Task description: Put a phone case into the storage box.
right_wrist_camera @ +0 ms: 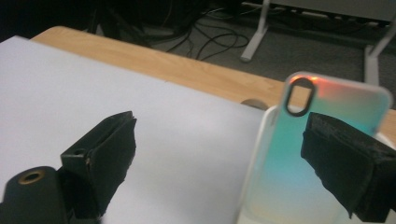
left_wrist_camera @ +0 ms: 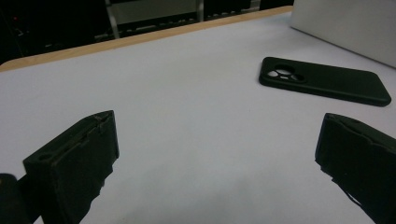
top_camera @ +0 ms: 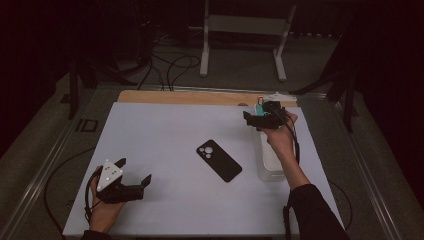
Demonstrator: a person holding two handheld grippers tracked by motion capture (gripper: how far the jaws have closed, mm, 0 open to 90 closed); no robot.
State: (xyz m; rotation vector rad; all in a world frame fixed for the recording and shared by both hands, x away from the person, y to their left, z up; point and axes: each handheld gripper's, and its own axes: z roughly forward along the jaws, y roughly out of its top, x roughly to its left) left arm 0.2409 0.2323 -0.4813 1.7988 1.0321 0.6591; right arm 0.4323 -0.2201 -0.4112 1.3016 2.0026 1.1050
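Phone case [top_camera: 219,160], the black one with its camera cut-outs up, lies flat near the middle of the white surface [top_camera: 165,130], and it is the loose thing both pairs of tongs could go for.

Starting at the left: the left tongs [top_camera: 134,171] hover low over the near-left part of the surface, jaws wide apart with nothing between them. From the left gripper view the black case [left_wrist_camera: 324,80] sits ahead and off to the right, well apart from the jaws, its long axis running across that view rather than along it. In the high view that axis runs diagonally, the camera end toward the far left and the plain end toward the near right.

Further right stands a clear plastic bin [top_camera: 270,162] along the right edge of the surface. At its far end the right tongs [top_camera: 251,119] are raised, jaws also spread. The right gripper view shows an iridescent teal-and-orange case [right_wrist_camera: 299,154] standing upright just beside the right-hand jaw; whether it touches that jaw I cannot tell, but it is not clamped.

My reading is that the left hand [top_camera: 105,212] has the clearer line to the black case: an open stretch of surface, with the case lying to its right and slightly farther away. To close across the short width, the left tongs would likely need turning to meet the diagonal.
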